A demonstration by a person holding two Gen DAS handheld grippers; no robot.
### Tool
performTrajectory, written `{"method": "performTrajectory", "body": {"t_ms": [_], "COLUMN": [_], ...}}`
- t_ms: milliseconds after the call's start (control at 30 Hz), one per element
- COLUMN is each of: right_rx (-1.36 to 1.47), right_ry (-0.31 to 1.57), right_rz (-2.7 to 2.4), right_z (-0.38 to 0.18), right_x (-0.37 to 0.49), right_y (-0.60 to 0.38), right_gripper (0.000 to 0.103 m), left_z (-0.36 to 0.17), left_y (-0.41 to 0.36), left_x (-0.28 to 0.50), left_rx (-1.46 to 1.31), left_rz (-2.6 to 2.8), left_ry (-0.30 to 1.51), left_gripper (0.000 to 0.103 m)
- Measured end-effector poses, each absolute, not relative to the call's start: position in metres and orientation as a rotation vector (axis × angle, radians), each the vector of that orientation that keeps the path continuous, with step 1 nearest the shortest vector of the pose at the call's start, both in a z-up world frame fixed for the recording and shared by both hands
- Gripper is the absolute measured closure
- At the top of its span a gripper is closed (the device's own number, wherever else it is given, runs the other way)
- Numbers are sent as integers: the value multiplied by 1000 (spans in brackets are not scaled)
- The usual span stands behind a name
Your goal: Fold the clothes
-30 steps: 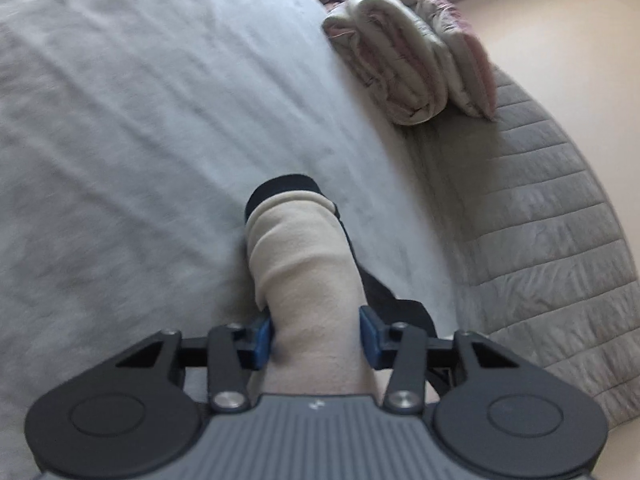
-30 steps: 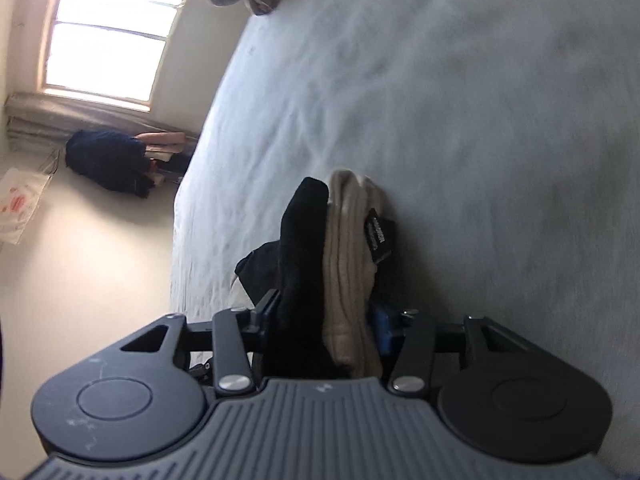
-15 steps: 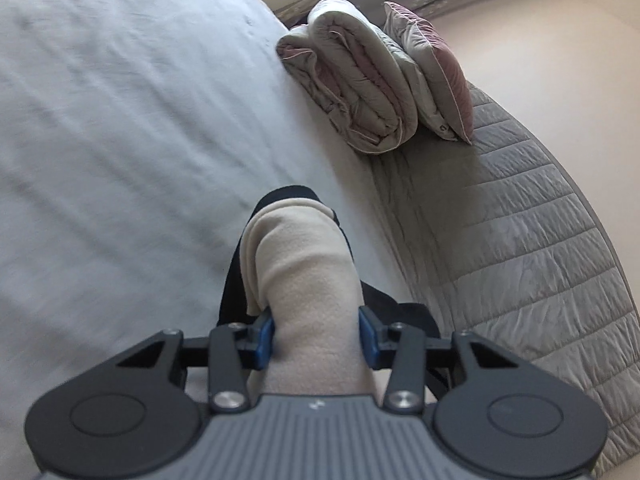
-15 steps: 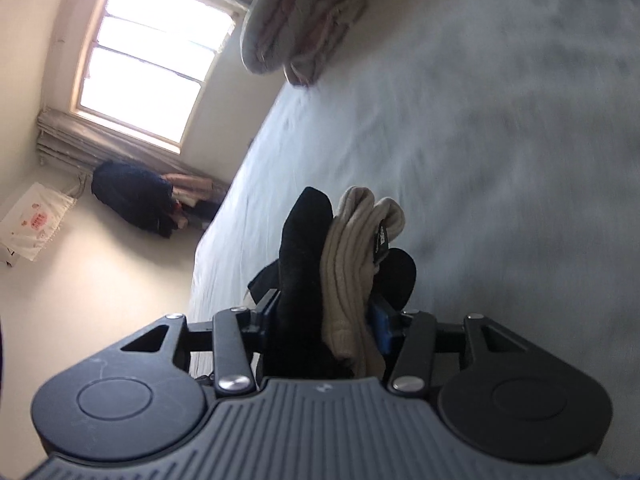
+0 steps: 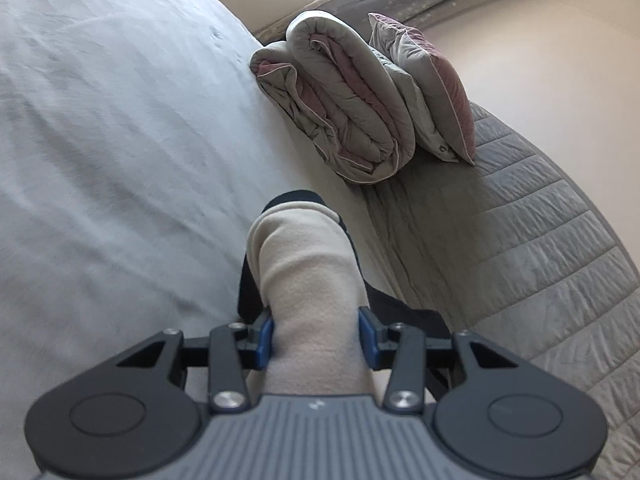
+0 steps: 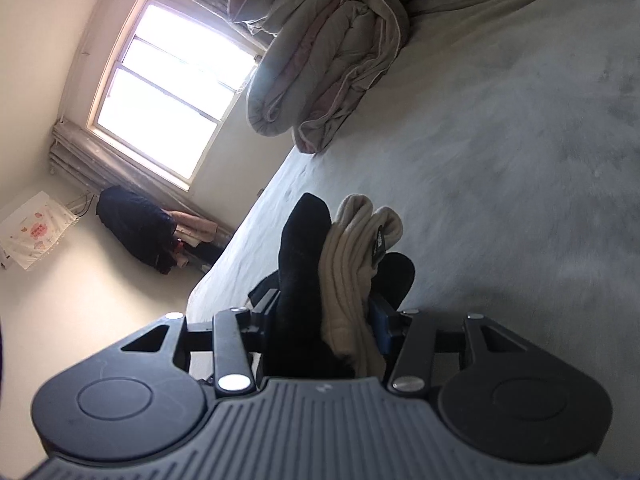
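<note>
Seen from the left wrist, the pale bed sheet spreads wide and bare to the left of the garment, giving plenty of free surface on that side. The left gripper has its blue pads clamped on a thick beige fold of the garment, with a black layer showing behind and below it. How far the cloth hangs beneath the gripper is hidden by the gripper body. Past the garment, toward the head of the bed, a rolled duvet lies with a pillow leaning against its far side. To the right of the garment the sheet ends and a quilted grey cover slopes away.

From the right wrist, a window glows left of the garment, and a dark heap on the floor below it is too dim to make out. The right gripper is closed on black and ribbed cream folds of the garment, raised off the bed; its left pad is buried in cloth. A small dark tag is unreadable. The sheet lies open to the right.
</note>
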State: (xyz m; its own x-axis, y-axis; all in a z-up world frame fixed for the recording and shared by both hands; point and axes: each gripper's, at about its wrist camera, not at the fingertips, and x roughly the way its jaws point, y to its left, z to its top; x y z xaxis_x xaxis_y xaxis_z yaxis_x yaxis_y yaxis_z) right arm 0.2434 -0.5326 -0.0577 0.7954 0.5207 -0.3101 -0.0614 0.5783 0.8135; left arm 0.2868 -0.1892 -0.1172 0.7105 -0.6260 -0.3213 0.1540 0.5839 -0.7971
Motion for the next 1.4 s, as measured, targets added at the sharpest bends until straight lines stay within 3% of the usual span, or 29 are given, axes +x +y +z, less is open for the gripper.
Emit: {"method": "performTrajectory", "body": {"t_ms": [300,467,567,733,833,900,933,1033,1400], "right_rx": [791,693,595,358,252,188,169,181,221], "right_ry": [536,447,319,198,244,303,335,354,371], "right_rz": [347,324,298,310,311,269,250,246,221], "right_z": [-90,-78,-62,-48,-55,-63,-66,-70,-22], "right_x": [258,248,233,216,221,232,238,241,212], "right_y": [-534,-532,-526,-494,-478,-472,-471,-474,-472], "right_gripper": [53,48,48,50,53,57,58,58,52], "left_z": [-142,-118,-102,-87,-92,-94,-92,-88,-49], "left_y": [-198,-200,-204,-219,-228,-232,-234,-238,-243], "left_x": [314,303,295,287,293,296,295,293,260], "left_rx": [-727,-613,-545,-436,-383,-356,-342,-301,-202], "left_rz": [-506,-456,-428,-492,-501,-489,-483,-466,-453], "left_ry": [570,493,407,303,353,385,390,405,502], "left_gripper": [54,43,42,51,51,57,61,62,41]}}
